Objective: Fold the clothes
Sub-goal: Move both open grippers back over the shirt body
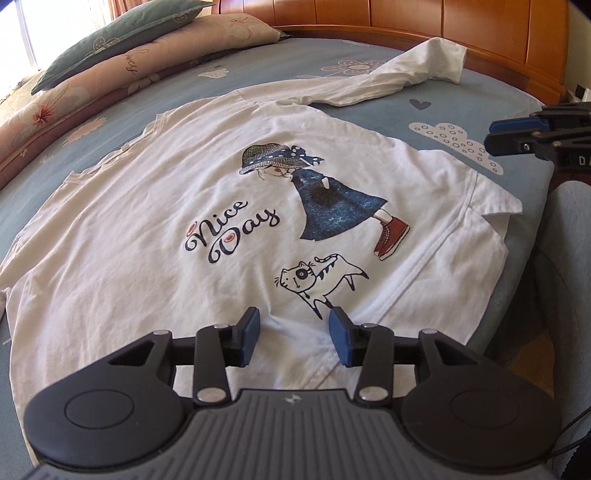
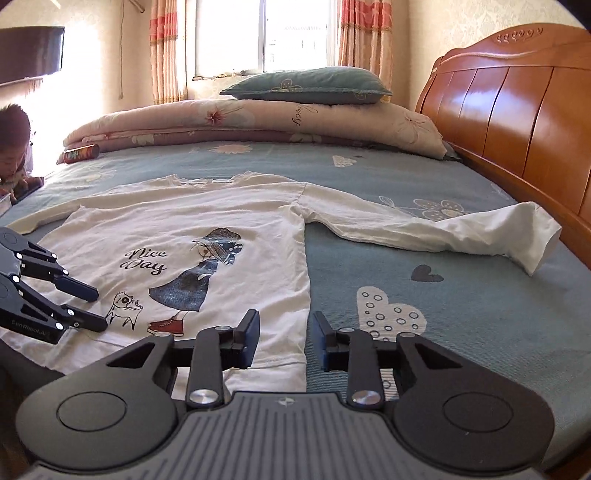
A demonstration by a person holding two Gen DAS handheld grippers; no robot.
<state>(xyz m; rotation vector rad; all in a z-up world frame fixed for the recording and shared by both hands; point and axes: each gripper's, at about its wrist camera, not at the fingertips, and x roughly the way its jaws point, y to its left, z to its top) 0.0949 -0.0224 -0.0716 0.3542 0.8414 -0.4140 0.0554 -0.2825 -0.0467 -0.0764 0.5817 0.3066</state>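
Left gripper (image 1: 293, 338) was found with its jaws spread apart, nothing between them, poised over the lower hem area of the white shirt (image 1: 177, 206); whether the blue pads (image 1: 341, 341) touched the cloth could not be told. Right gripper (image 2: 284, 341) was likewise parted and empty, its left finger over the shirt's side edge and its right finger over bare sheet.

One long-sleeved shirt lay spread face up on the bed sheet (image 2: 461, 314), printed with a hatted figure in a blue dress, a cat and the words "Nice Day". One sleeve (image 2: 424, 229) extended outward toward the headboard (image 2: 517, 110). The hem corner (image 1: 498, 214) nearest the bed edge was turned over.

The sheet was blue-green with flower, heart and cloud motifs. One folded floral quilt (image 2: 258, 122) lay at the far end, with one green pillow (image 2: 306, 86) on top. One cylindrical can (image 2: 81, 153) lay beside the quilt. One window (image 2: 264, 35) with two striped curtains stood behind. One person (image 2: 14, 147) was partly visible at the far left side of the bed
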